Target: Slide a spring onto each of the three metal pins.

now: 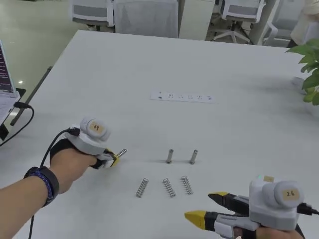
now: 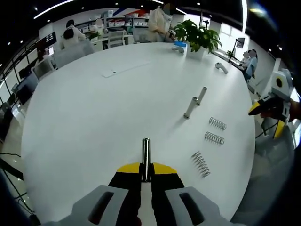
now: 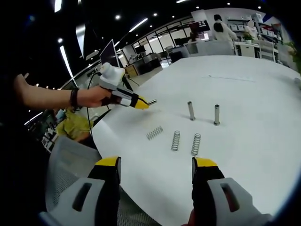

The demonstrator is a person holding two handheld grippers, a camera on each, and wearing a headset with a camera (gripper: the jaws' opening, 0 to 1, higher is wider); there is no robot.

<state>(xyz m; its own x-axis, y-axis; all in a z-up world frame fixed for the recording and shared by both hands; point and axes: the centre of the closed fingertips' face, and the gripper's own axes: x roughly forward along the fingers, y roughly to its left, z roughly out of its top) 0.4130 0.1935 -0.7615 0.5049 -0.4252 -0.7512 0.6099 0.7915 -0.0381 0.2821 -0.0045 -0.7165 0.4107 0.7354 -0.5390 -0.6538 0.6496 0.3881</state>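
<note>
My left gripper is shut on a metal pin, held above the white table with the pin pointing forward. Two more pins stand upright on the table, one at the left and one at the right. Three springs lie in a row in front of them: left, middle, right. My right gripper is open, near the table's front edge, to the right of the springs.
A white power strip lies flat further back on the table. A green plant stands at the right edge. A laptop and black cables sit at the left. Office chairs stand behind the table.
</note>
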